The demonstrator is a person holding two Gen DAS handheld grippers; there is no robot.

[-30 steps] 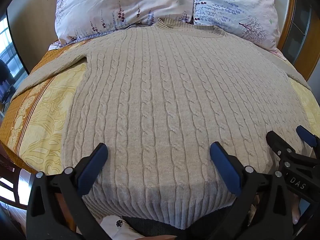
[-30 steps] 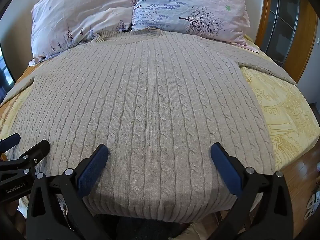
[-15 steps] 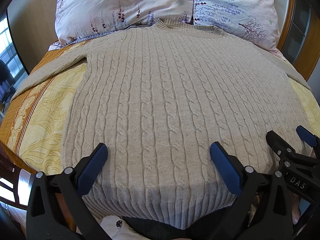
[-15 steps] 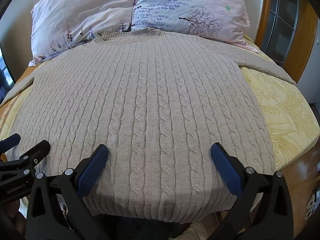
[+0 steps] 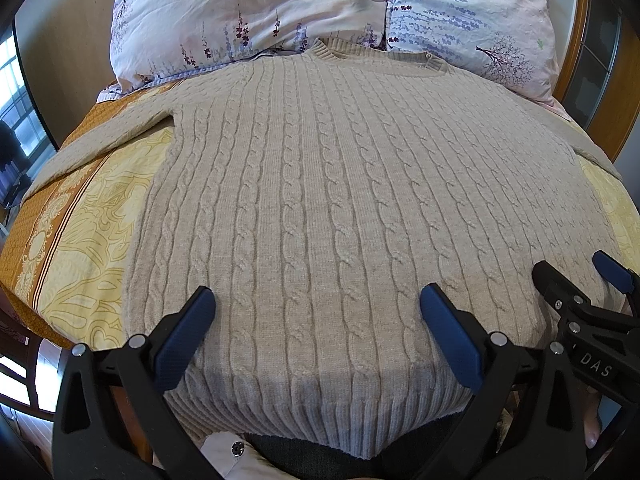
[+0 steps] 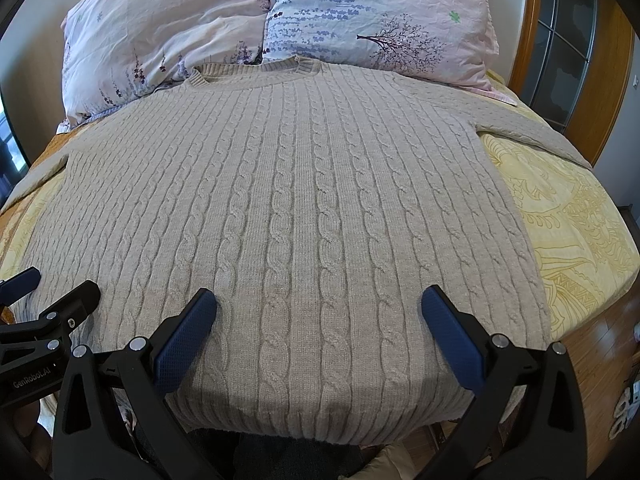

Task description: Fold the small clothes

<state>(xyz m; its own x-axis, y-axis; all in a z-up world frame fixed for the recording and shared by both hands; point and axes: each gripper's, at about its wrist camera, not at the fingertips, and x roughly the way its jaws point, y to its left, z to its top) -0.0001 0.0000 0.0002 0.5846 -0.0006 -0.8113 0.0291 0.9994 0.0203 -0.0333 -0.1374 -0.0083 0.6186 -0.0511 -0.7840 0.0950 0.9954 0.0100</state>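
A beige cable-knit sweater (image 5: 340, 200) lies flat on the bed, collar toward the pillows, hem toward me, both sleeves spread out to the sides. It also fills the right wrist view (image 6: 288, 208). My left gripper (image 5: 318, 308) is open and empty, hovering over the hem on the left half. My right gripper (image 6: 320, 308) is open and empty over the hem on the right half. Each gripper shows at the edge of the other's view: the right one (image 5: 580, 280) and the left one (image 6: 52, 288).
Two floral pillows (image 5: 248, 12) (image 6: 376, 20) lie at the head of the bed. A yellow and orange patterned bedspread (image 5: 80, 220) (image 6: 568, 208) shows on both sides. A wooden headboard (image 6: 524, 32) stands at the right. The floor (image 6: 600, 352) is lower right.
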